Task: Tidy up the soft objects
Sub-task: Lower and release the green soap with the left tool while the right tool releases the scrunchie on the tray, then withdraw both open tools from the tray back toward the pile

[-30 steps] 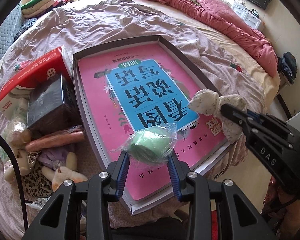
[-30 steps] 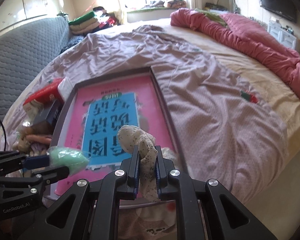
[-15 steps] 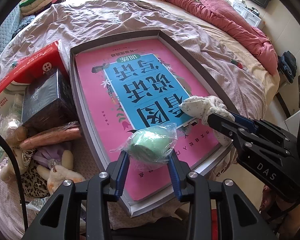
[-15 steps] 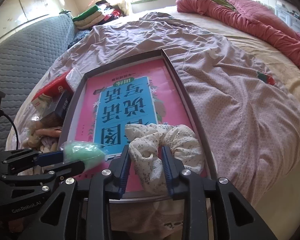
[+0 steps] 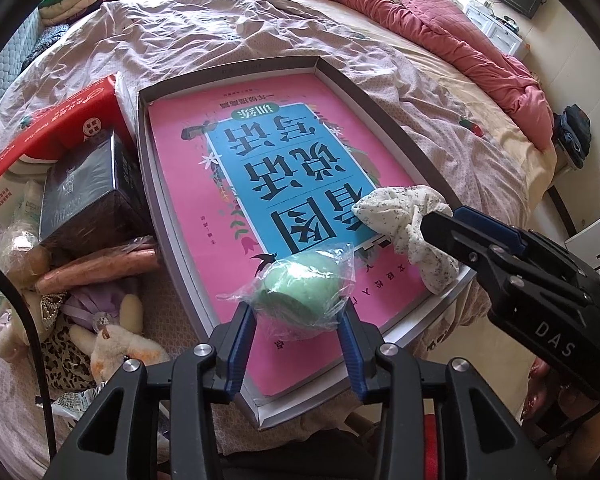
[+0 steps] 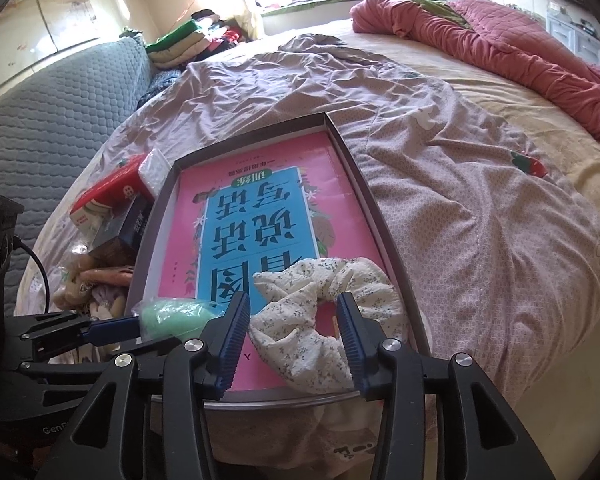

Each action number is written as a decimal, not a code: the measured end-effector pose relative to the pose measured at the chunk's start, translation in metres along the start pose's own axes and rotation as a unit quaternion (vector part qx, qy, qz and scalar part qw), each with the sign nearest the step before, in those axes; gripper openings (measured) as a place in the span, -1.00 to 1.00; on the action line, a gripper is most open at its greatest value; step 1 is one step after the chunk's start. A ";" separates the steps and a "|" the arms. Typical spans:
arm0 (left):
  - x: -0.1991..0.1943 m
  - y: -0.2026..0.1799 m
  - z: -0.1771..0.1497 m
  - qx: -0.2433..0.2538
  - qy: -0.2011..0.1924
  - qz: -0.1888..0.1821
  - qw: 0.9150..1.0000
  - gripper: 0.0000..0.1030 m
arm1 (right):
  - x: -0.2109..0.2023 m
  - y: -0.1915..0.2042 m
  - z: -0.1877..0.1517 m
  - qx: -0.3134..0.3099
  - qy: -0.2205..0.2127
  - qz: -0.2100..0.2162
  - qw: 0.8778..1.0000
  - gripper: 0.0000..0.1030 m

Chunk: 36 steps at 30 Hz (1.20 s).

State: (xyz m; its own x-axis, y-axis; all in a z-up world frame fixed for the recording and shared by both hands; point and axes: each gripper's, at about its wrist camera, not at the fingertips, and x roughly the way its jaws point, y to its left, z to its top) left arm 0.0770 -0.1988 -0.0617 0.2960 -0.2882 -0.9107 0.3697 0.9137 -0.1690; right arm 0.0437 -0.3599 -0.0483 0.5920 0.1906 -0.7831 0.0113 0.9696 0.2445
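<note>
Bedding is spreading behind our tray (image 5: 236, 76). At six o'clock, our left gripper (image 5: 298, 322) is clamping the bagged green sponge (image 5: 300, 288); at three, our right gripper (image 6: 294, 324) has just been opening around the scrunchie (image 6: 324, 312), now resting in the tray. Next we are probably releasing the sponge.

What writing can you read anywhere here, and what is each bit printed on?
"看图说话写话": large characters, upside down from here, on the pink book.
"训练": on the green badge of the same cover.
"DAS": on the body of the right gripper.
"Gen": the rest cut off, on the body of the left gripper.
Too small or blurred: the cover's small print, the red box, the dark box.
</note>
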 end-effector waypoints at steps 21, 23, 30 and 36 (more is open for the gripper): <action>-0.018 0.002 -0.004 -0.004 -0.004 -0.003 1.000 0.30 | -0.018 0.002 0.007 -0.001 -0.022 -0.017 1.000 0.14; -0.021 0.004 -0.005 -0.007 -0.006 -0.001 1.000 0.36 | -0.021 0.003 0.008 -0.001 -0.025 -0.019 0.999 0.18; -0.037 0.013 -0.006 -0.018 -0.024 0.007 1.000 0.44 | -0.026 0.009 0.010 -0.004 -0.030 -0.022 0.999 0.21; -0.057 0.023 -0.006 -0.031 -0.047 0.013 0.998 0.49 | -0.034 0.014 0.012 -0.009 -0.040 -0.021 0.999 0.28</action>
State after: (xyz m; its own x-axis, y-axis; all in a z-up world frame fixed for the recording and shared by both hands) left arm 0.0632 -0.1594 -0.0163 0.3872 -0.2870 -0.8762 0.3068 0.9363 -0.1711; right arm 0.0333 -0.3543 -0.0112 0.6539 0.1380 -0.7439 0.0226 0.9792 0.2015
